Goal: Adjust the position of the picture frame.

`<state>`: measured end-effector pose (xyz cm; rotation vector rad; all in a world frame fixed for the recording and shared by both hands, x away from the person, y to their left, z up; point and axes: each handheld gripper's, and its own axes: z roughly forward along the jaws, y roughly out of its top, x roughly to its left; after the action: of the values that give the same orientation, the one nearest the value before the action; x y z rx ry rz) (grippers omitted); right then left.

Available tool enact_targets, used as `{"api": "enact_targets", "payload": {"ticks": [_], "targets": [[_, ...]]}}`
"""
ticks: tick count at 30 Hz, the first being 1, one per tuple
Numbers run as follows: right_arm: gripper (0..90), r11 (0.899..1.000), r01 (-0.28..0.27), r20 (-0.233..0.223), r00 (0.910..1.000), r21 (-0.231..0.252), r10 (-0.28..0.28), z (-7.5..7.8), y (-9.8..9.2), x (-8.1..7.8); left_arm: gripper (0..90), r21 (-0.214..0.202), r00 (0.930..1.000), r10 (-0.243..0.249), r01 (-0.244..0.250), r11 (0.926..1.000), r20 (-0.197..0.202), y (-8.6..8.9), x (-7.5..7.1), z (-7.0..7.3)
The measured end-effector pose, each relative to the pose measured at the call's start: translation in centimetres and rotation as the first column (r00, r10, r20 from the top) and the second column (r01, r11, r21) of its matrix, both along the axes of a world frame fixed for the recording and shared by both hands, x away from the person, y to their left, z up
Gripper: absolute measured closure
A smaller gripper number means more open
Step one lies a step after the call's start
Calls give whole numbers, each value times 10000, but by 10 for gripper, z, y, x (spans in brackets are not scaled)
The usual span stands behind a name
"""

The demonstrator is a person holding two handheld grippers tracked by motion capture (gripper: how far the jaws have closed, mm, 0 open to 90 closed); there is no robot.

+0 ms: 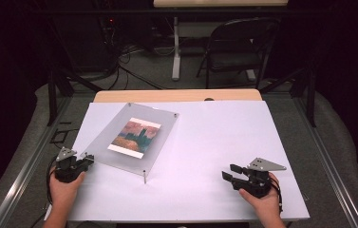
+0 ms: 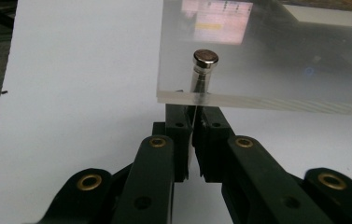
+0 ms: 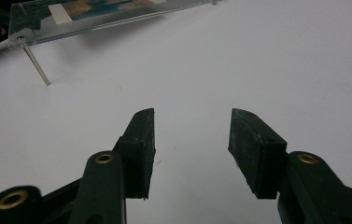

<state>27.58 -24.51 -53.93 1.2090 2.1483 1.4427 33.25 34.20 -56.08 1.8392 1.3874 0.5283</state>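
Left gripper view is showing the left gripper [image 2: 193, 122] with its fingers [image 2: 179, 126] pressing together on the slim silver metal standoff post [image 2: 203, 70] at the near-left corner of the clear acrylic picture frame [image 2: 276, 60]. The post seems pinched below the panel, though its shaft is partly hidden. The frame is lying towards the worktop [image 1: 205, 142]'s left edge. The right gripper [image 1: 231, 172] is resting well apart near the right front corner, its fingers spread and holding nothing.
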Motion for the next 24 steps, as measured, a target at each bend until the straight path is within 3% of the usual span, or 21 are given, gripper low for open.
{"api": "enact_targets", "payload": {"ticks": [12,24], "targets": [[505,10000,-42,-109,9999,83,43,-2,2,2,847,-109,9996,-244,242,9996,-168,-2,-3,5],[505,9995,-298,-126,9995,-101,297,-1,8,3,851,-364,9941,-1081,1078,9935,-67,-19,-26,22]]}}
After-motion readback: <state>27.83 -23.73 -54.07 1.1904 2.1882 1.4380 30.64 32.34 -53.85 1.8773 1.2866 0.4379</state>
